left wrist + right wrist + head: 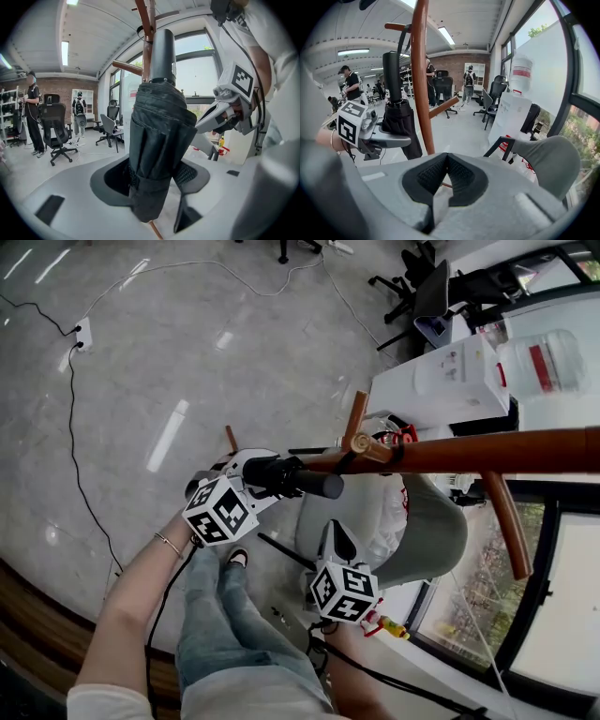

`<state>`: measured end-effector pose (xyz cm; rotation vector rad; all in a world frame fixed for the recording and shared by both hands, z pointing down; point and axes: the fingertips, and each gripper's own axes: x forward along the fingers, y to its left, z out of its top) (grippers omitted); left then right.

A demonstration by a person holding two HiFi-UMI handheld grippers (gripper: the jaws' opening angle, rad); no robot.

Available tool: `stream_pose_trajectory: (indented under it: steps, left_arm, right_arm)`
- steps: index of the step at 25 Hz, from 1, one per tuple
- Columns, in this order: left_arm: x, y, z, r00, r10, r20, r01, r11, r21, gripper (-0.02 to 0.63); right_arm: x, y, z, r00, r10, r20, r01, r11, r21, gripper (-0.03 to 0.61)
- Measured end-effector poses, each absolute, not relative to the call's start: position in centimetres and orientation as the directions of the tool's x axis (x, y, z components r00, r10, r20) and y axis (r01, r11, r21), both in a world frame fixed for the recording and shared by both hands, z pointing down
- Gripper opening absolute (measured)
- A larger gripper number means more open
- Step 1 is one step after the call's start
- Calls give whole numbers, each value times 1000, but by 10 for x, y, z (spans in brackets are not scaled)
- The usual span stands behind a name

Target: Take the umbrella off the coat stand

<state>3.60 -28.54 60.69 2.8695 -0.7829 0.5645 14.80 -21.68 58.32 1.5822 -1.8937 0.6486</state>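
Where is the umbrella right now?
Centre of the left gripper view: the umbrella is gripped in the left hand-held gripper, just in front of the coat stand pole.

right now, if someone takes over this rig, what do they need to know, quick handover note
Left gripper: shut on the folded black umbrella, gripping its canopy with the handle pointing up.
Right gripper: shut, empty, facing the coat stand and touching nothing.
Umbrella: close beside the stand's brown pole. Its strap seems looped over an upper peg, so it is not yet off.
Done: the grip on the umbrella is taken.
Left: lift the strap clear of the peg, then bring the umbrella away from the stand.
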Motion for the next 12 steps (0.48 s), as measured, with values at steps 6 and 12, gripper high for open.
stream_pose_trajectory:
  steps: [6,12]
  left_arm:
    - [33,-280,590,787,-491,373,-531,-848,4,249]
    - [26,-273,571,767,-524,370,-562,-827,-7,249]
  right_arm:
    - [151,-217,572,-132,-714,687,-984,177,-5,5]
    - [155,-215,563,-140,-725,674,-985,174,-18,5]
